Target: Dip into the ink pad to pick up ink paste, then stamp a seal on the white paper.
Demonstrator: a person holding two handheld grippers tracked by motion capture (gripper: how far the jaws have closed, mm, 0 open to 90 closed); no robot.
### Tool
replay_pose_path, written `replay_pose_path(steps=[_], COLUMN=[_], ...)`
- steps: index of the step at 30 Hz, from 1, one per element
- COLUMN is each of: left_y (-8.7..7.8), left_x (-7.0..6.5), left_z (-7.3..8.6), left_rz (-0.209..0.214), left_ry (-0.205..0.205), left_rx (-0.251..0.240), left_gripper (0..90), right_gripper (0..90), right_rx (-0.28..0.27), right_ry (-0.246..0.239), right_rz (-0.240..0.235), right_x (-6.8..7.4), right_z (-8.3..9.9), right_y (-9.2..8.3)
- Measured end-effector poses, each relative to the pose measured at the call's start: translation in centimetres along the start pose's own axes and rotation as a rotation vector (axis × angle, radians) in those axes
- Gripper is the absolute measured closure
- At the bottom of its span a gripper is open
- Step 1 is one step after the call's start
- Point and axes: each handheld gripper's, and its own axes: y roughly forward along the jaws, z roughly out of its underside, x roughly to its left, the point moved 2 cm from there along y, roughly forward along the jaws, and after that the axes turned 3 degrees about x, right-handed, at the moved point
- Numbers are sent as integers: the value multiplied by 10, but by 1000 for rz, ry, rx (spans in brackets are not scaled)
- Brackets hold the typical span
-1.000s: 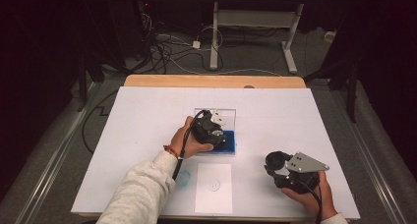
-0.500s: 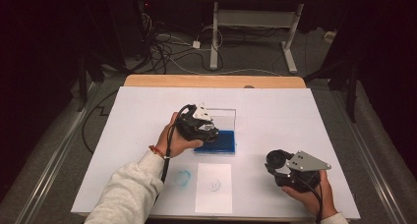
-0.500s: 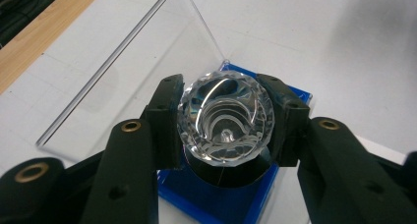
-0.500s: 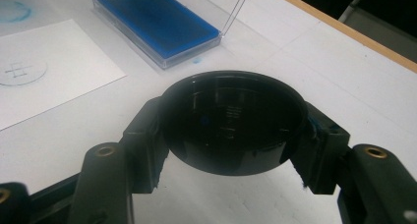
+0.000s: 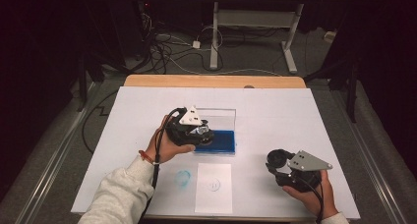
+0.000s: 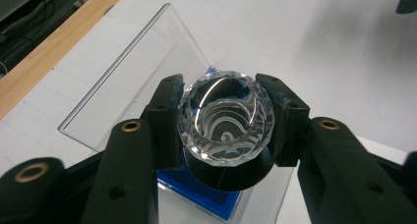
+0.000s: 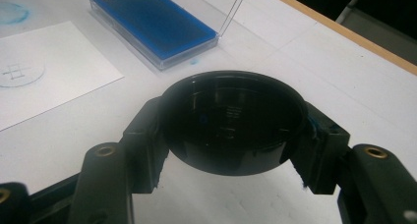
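Note:
My left gripper (image 5: pixel 200 134) is shut on a round stamp (image 6: pixel 224 122) with a faceted clear top and a black base. It hovers over the left part of a blue ink pad (image 5: pixel 223 141) in an open clear case. The case's lid (image 5: pixel 222 116) stands upright behind the pad. In the left gripper view the pad (image 6: pixel 196 192) lies just below the stamp. My right gripper (image 5: pixel 277 161) is near the table's front right. It is shut on a shallow black round cap (image 7: pixel 231 123), hollow side up.
A white sheet (image 5: pixel 213 187) with a small printed circle lies at the front centre. A blue ink smear (image 5: pixel 183 178) marks the table to its left. White covering (image 5: pixel 295 116) spans the table, with a wooden edge (image 5: pixel 211 81) at the back. Cables and desk legs are on the floor beyond.
My left hand has drawn the stamp slightly left over the pad and turned, so the grey plate now faces up. The right gripper has stayed in place.

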Motion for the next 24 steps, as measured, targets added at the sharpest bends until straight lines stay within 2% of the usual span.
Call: replay_pose_path(steps=[9,15,24], left_y=[-8,-13,-14], left_x=[-13,-20,-37], left_z=[0,-1,-2], left_rz=[27,28,60], left_ry=[33,46,96], left_rx=[0,-15,1], left_gripper=[547,546,546], right_gripper=[386,386,386], right_rx=[-5,-5,-5], right_ry=[1,0,-11], right_rz=[3,3,0], right_x=[1,0,4], right_z=[-1,0,1], right_y=[-2,-2,-5])
